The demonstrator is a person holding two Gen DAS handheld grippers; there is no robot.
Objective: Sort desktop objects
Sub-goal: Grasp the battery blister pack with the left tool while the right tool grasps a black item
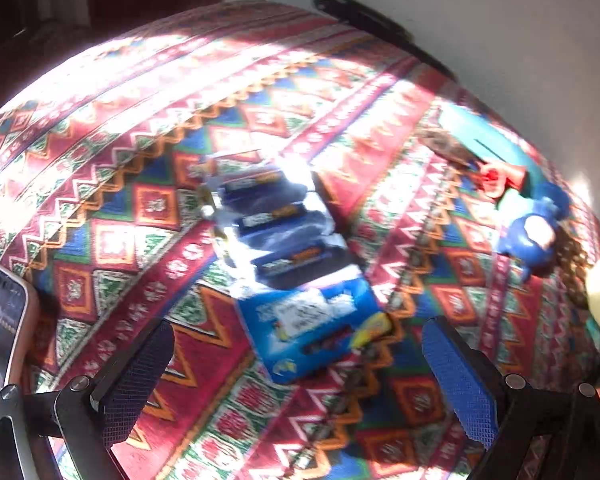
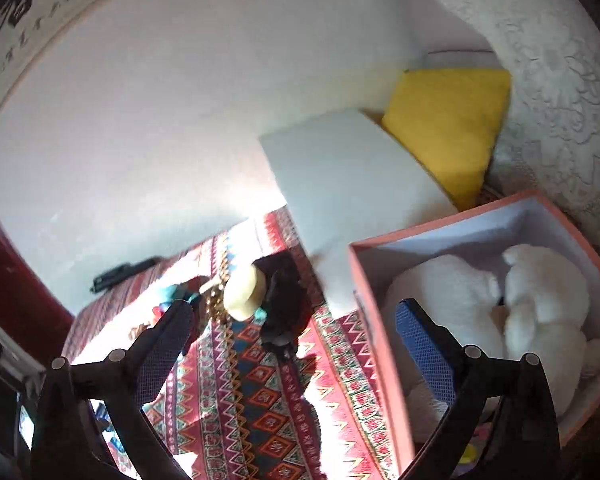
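Right wrist view: one orange-walled box (image 2: 374, 344) stands on the patterned tabletop (image 2: 260, 400), open at the top, holding one white plush toy (image 2: 500, 312); something yellow shows low at its near corner, too small to identify. One white cushion (image 2: 352, 176) and one yellow cushion (image 2: 448, 128) lie behind it. One black object with a cream round cap (image 2: 242, 292) stands left of the box; its kind cannot be told. Right claw (image 2: 296, 340): fingers wide apart, nothing between them, hanging above the cloth beside the box.

Left wrist view: one blister pack of batteries (image 1: 284, 236) lies mid-tabletop (image 1: 100, 152); three dark cells counted, each crosswise to the pack. Long axis of the pack runs from the near right to the far left, blue card end nearest the claw. One teal flat item (image 1: 496, 148), one small red piece (image 1: 500, 178) and one blue figure (image 1: 534, 232) lie at the right edge, blurred. One phone (image 1: 0, 328) stands at the left margin. Left claw (image 1: 300, 376): fingers spread, empty, the pack's near end just ahead of them.
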